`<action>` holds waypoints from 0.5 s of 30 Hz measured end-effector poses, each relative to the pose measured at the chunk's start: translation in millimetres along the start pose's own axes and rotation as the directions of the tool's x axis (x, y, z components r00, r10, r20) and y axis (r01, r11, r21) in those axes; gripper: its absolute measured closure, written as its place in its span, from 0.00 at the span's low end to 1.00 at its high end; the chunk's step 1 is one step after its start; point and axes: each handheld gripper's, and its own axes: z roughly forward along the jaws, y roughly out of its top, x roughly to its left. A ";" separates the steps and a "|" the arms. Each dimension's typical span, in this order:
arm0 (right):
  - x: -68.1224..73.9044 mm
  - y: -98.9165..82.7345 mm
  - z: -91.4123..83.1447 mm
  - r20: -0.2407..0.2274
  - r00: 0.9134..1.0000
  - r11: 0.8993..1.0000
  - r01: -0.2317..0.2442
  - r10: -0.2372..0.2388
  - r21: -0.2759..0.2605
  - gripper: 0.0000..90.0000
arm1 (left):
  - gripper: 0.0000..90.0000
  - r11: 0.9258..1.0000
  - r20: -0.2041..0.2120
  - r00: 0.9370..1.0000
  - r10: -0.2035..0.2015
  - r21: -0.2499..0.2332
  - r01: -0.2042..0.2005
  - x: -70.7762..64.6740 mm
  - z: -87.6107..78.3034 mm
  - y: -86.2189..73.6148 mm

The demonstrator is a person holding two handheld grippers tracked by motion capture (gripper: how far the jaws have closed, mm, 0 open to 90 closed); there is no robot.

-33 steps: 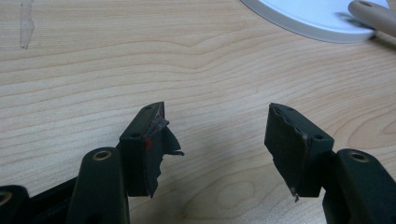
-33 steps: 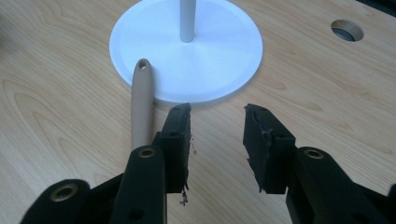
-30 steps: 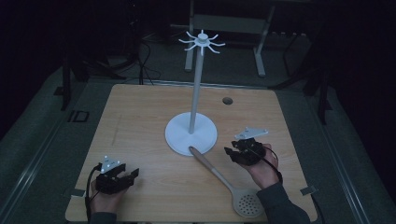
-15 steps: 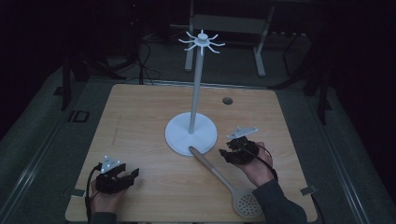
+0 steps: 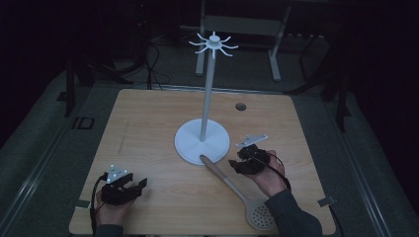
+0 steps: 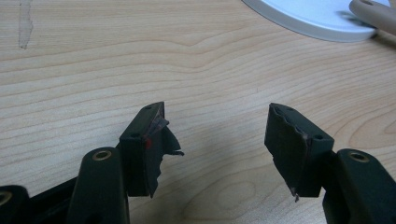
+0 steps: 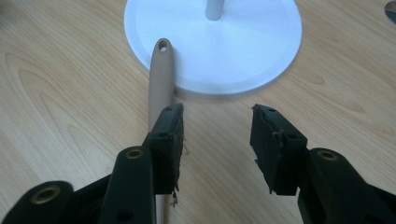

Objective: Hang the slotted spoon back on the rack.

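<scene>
Our right tongs (image 7: 217,144) stand wide open and hold nothing, low over the tabletop (image 5: 148,128). The spoon (image 5: 237,190) lies just beside them: in the right gripper view its beige handle (image 7: 161,79) passes under the jaw on the left of the picture, outside the gap. Beyond the tips, the handle's end with its hole rests on the edge of the white stand (image 5: 202,140), whose pole rises to a ring of hooks. Behind these tongs lies the slotted bowl (image 5: 261,217). Our left tongs (image 6: 219,140) are also wide open and empty, well apart from the spoon.
</scene>
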 end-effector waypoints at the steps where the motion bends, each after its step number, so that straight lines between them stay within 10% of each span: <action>1: 0.7 -0.4 1.7 0.002 1.000 1.000 0.002 -0.002 0.008 0.58 | 0.44 1.000 0.000 1.000 0.001 0.000 -0.001 -0.1 -0.1 0.0; 15: 3.9 -1.6 18.6 -0.025 1.000 0.997 0.011 -0.009 0.080 0.55 | 0.44 1.000 0.002 1.000 0.000 0.001 0.000 -0.6 0.2 -0.2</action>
